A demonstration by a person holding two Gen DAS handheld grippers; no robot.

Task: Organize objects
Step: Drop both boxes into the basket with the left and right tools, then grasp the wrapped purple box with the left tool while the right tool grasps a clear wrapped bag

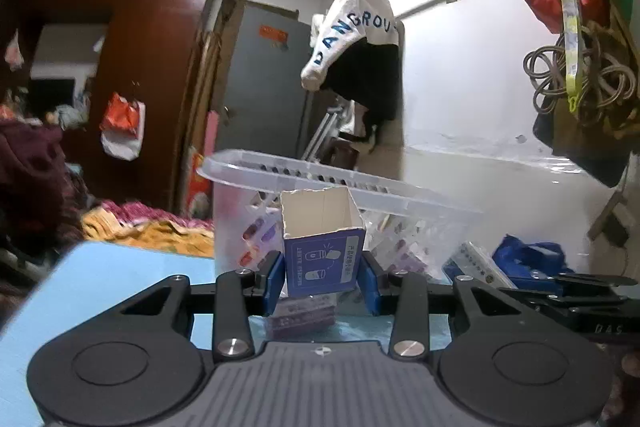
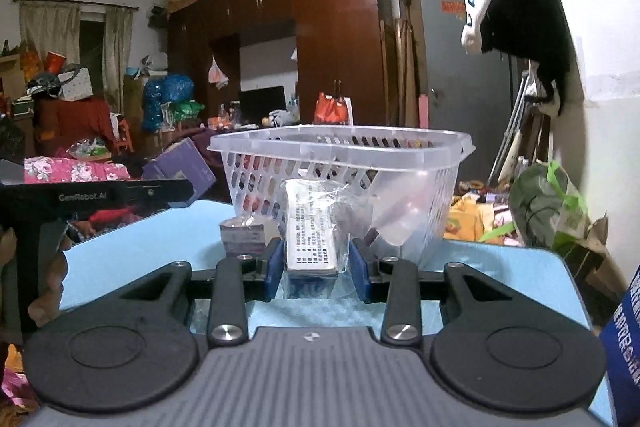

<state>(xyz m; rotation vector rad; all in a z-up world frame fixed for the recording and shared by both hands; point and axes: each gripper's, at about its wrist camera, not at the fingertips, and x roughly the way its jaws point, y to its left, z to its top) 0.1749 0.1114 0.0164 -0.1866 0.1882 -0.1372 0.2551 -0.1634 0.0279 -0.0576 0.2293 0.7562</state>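
Blue counter point(image 2: 500, 267): our left gripper point(image 1: 322, 277) clamped the open box point(image 1: 322, 247), right gripper point(image 2: 314, 263) seemingly pinched the wrapped pack point(image 2: 312, 231), both bound for the basket point(image 2: 340, 163).

We see the open carton point(image 1: 324, 251) before the basket point(image 1: 240, 169) on the table point(image 1: 120, 275); the wrapped packet point(image 2: 314, 227) stands before the basket, a small box point(image 2: 243, 235) to its left.
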